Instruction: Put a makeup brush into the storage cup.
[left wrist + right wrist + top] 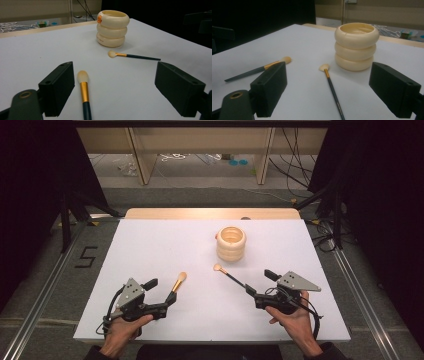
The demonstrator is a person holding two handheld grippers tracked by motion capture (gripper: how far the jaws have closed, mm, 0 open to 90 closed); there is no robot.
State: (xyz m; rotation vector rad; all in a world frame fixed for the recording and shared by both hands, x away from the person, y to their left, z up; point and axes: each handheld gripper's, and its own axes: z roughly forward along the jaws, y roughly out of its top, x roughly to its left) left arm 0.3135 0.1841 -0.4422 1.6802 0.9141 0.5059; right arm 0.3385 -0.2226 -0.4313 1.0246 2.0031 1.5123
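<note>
A cream ribbed holder (pixel 231 243) stands upright at the table's far middle, also seen as holder (pixel 113 27) and holder (pixel 356 46). Two dark-handled makeup brushes with gold ferrules lie flat in front of it. My left gripper (pixel 161 292) is open, and the rounded brush (pixel 179 282) (pixel 83 95) lies between its jaws, nearer the left one and untouched. My right gripper (pixel 260 284) is open too. The thin fan-tipped brush (pixel 230 276) (pixel 332 87) lies between its jaws, its handle pointing back at the gripper.
The white table top (pixel 150 250) has bare room on its left and far sides. A wooden strip (pixel 210 213) runs along the far edge. Floor rails (pixel 45 285), cables (pixel 320 237) and dark curtains surround the table.
</note>
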